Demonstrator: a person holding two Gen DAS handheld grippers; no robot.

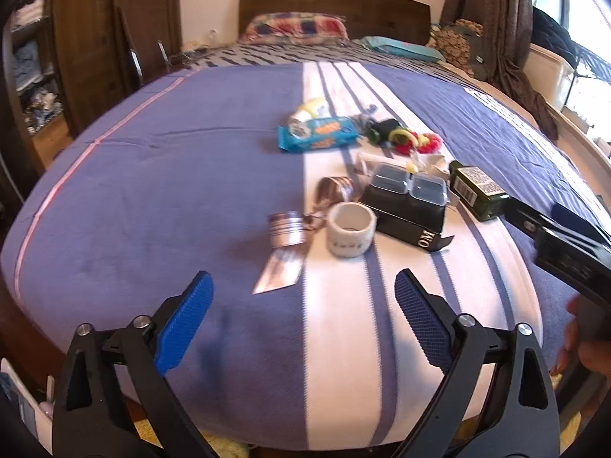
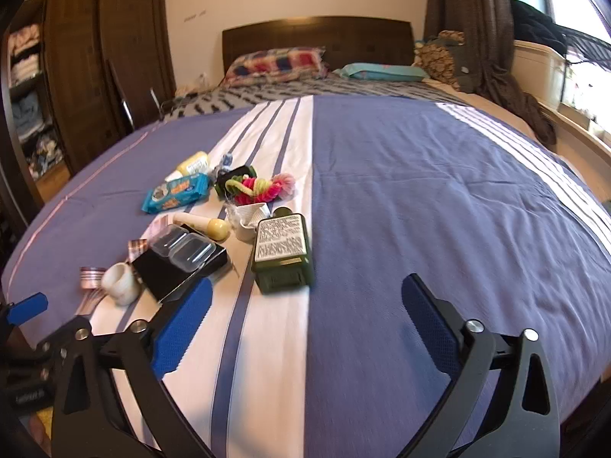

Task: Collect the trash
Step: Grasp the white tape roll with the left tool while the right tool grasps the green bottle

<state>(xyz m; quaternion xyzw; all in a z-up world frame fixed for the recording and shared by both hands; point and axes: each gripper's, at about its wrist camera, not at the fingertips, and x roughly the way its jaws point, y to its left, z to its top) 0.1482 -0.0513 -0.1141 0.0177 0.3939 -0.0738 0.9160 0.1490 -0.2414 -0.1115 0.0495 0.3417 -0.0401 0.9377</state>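
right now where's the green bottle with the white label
The green bottle lies flat on the bed's white stripe, right of the black box and near the right gripper.

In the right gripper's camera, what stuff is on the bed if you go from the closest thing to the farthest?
Green bottle → cream tube with the yellow cap → fuzzy pink and yellow pipe cleaners → yellow packet → patterned pillow at the headboard.
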